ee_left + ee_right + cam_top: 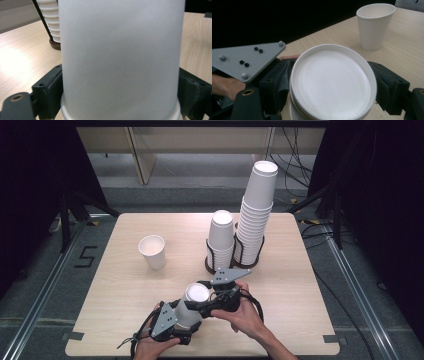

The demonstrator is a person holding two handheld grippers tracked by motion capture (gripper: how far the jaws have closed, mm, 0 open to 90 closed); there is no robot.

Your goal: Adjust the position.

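Note:
A white paper cup (194, 306) lies tilted between my two grippers near the table's front edge, its flat base up and away from me. In the left gripper view the cup's wall (120, 55) stands close, and my left gripper (120, 100) has both black jaws pressed on it just above the rolled lip. My left gripper (186, 316) sits under its grey plate at the lower left. My right gripper (198, 301) (332, 87) grips the base end (334, 82) from both sides. A second ring under that base suggests nested cups.
One empty cup (152, 251) (374, 25) stands upright left of centre on the wooden table (300, 285). Behind the grippers two black holders carry upside-down cup stacks: a short one (220, 240) and a tall leaning one (255, 215) (50, 22). Cables lie on the floor beyond.

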